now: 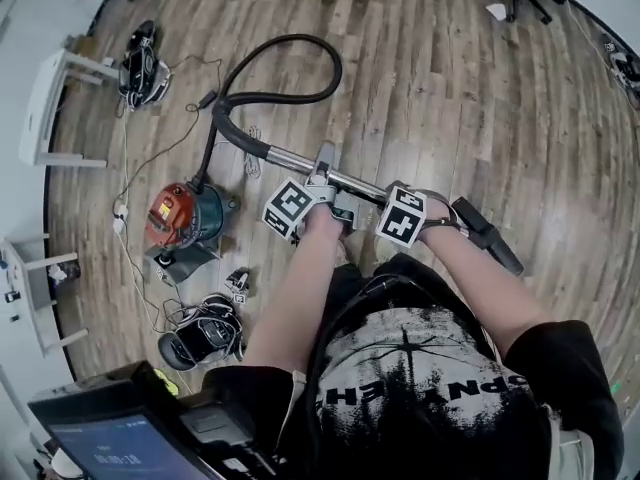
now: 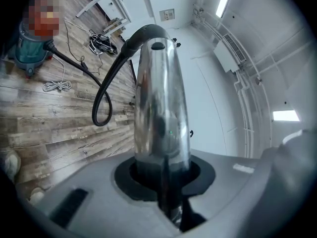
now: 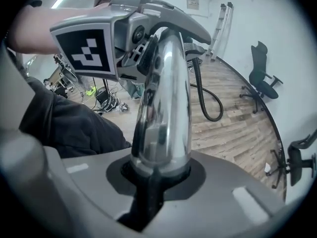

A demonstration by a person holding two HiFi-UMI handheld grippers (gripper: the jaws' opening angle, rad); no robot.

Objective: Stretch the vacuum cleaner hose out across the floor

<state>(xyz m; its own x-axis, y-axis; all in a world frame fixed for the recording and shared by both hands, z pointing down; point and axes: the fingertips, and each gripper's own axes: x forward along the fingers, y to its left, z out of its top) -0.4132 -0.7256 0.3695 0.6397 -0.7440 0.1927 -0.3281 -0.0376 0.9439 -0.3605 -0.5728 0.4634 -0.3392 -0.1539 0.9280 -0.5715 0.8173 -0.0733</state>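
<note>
- The hose (image 1: 285, 40) is black, ribbed and limp. It lies on the wood-plank floor (image 1: 450, 88) in one open loop. One end runs to the teal canister vacuum (image 1: 185, 218) with its red-orange top, and the other joins the chrome tube (image 1: 295, 160).
- The chrome tube is round, smooth and mirror-bright, with a gentle bend near the hose end. A black plastic end piece (image 1: 488, 236) sticks out at its other end.
- I hold the chrome tube up off the floor, crosswise in front of me. The hose starts beyond my left gripper (image 1: 322, 190), on its outer side, and no part of the hose is between either pair of jaws.
- The grey jaws of my left gripper are closed round the chrome tube. They stand apart only by its thickness, and the tube fills the dark round notch between them.
- My right gripper (image 1: 408, 208) sits just beside the left one, nearer the black end piece. Its jaws clasp the same chrome tube in the same way, snug in the dark notch.
</note>
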